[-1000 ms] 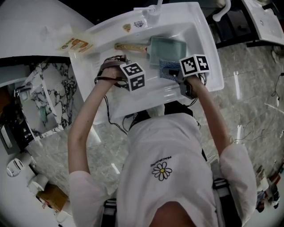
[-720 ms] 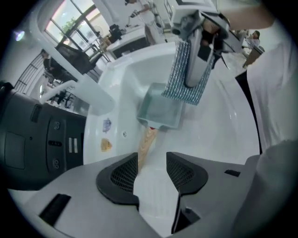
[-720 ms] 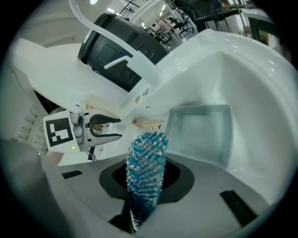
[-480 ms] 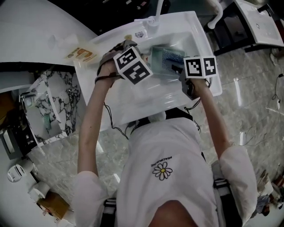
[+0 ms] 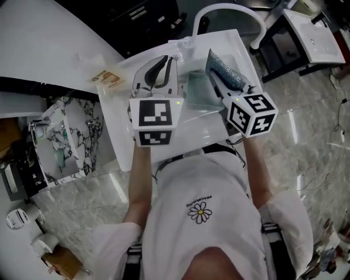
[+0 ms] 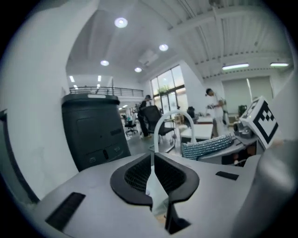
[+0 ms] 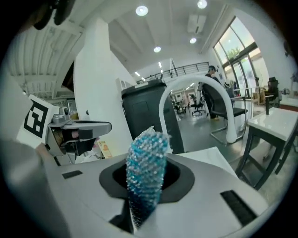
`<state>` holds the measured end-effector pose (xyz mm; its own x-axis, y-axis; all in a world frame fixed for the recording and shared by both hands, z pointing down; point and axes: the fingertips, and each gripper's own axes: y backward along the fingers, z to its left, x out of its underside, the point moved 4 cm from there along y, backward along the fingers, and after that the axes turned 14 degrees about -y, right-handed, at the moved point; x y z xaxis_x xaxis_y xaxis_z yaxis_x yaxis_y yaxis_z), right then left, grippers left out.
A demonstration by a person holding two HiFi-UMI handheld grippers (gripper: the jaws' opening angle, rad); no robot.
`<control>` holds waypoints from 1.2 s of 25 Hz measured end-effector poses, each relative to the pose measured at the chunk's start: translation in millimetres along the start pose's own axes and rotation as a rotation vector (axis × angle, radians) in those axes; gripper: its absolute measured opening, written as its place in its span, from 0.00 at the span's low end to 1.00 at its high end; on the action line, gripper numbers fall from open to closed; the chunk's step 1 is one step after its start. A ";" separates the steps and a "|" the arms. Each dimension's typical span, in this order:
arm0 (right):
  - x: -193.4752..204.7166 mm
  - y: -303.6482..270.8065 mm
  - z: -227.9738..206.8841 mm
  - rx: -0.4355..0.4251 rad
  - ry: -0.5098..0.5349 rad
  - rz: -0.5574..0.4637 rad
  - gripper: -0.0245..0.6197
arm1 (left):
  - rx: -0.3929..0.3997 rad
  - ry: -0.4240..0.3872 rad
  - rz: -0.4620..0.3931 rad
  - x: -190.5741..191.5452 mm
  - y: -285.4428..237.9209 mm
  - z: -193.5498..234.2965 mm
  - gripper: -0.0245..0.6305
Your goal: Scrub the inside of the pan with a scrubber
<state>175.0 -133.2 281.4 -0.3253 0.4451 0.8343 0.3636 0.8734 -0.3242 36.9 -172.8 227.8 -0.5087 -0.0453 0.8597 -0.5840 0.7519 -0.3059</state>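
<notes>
A teal square pan (image 5: 198,94) lies in the white sink (image 5: 117,104); my raised left gripper hides its handle. My left gripper (image 5: 159,68) hangs high above the sink. Its jaws (image 6: 152,162) have just been closing and now stand together with nothing between them. My right gripper (image 5: 221,82) is lifted beside it, above the pan, shut on a blue sparkly scrubber (image 5: 225,66). In the right gripper view the scrubber (image 7: 145,162) stands up between the jaws, and the left gripper (image 7: 79,129) shows level with it. The scrubber (image 6: 207,146) also shows in the left gripper view.
A white arched faucet (image 5: 229,11) rises at the sink's far edge. A printed packet (image 5: 106,77) lies on the counter to the left. A white table (image 5: 314,33) stands to the right, and a black bin (image 6: 93,130) beyond the sink. People stand far off.
Both grippers have risen from the sink toward the head camera. The left one rolled and came away from the pan's handle. The right one lifted the scrubber out of the pan.
</notes>
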 end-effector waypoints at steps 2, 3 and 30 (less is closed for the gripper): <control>-3.8 11.2 9.0 0.015 0.033 -0.076 0.13 | -0.065 0.097 -0.063 -0.5 16.3 0.6 0.08; -4.7 16.4 12.7 0.026 0.055 -0.114 0.13 | -0.091 0.157 -0.091 1.8 23.7 0.2 0.07; 12.4 37.5 15.7 0.121 0.145 -0.262 0.13 | -0.276 0.243 -0.190 26.9 53.3 -6.5 0.06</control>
<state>170.9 -91.9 272.6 -0.2634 0.1773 0.9483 0.1745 0.9755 -0.1339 -3.8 -129.6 237.3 -0.2245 -0.0682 0.9721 -0.4448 0.8947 -0.0400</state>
